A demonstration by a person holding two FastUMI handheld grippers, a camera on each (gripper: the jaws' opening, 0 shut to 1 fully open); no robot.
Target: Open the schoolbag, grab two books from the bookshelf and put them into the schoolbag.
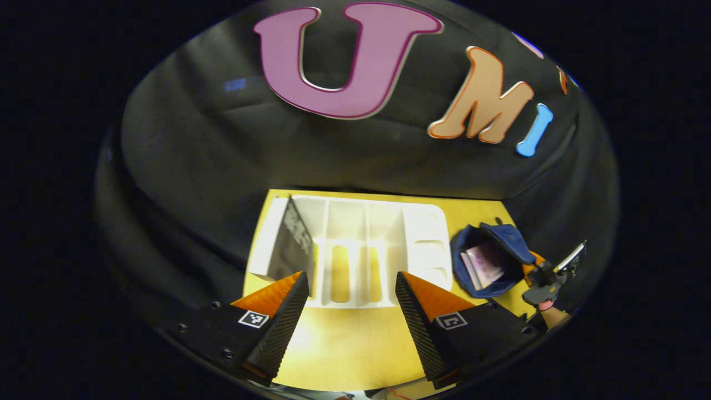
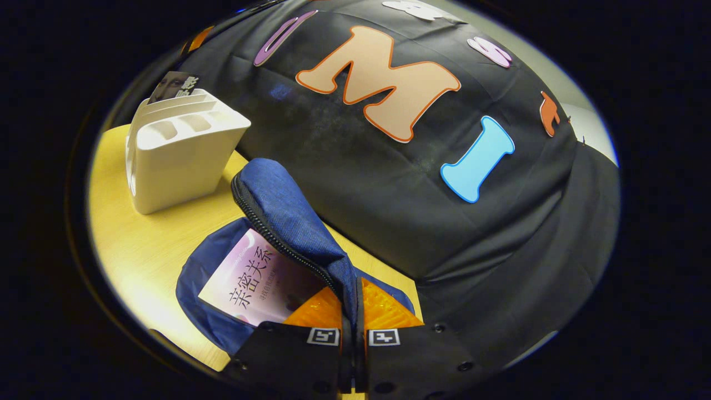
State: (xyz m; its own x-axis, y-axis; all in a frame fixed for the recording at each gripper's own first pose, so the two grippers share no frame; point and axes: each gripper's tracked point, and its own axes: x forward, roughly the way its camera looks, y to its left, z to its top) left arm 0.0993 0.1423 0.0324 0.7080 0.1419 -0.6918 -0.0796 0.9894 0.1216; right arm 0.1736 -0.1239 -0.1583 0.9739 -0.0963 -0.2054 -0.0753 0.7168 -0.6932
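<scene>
Your work surface is a yellow table (image 1: 344, 344) set against the black cloth wall (image 1: 222, 155). On it, at the far edge next to the wall, stands the white bookshelf (image 1: 389, 244), a slotted plastic rack; in the right gripper view the same bookshelf (image 2: 178, 150) sits at the upper left. One dark-covered book (image 1: 291, 244) leans in its leftmost slot, and the other slots in view hold nothing. Just to the right of the rack, in the left gripper view, lies the blue schoolbag (image 1: 489, 261), unzipped, with its flap raised. Inside it rests a pink-and-white book (image 2: 255, 280), cover facing up, partly tucked beneath the flap. Your right gripper (image 2: 351, 328) is clamped on the edge of that flap (image 2: 294, 222): both fingers are pressed together with the zipper-lined fabric between them, holding it up above the opening. From the left gripper view you see this gripper (image 1: 547, 275) and the hand (image 1: 552, 316) holding it at the bag's right side. Your left gripper (image 1: 352, 300) hangs above the table in front of the bookshelf, its fingers spread wide apart and gripping nothing, aligned with the rack's middle slots.
</scene>
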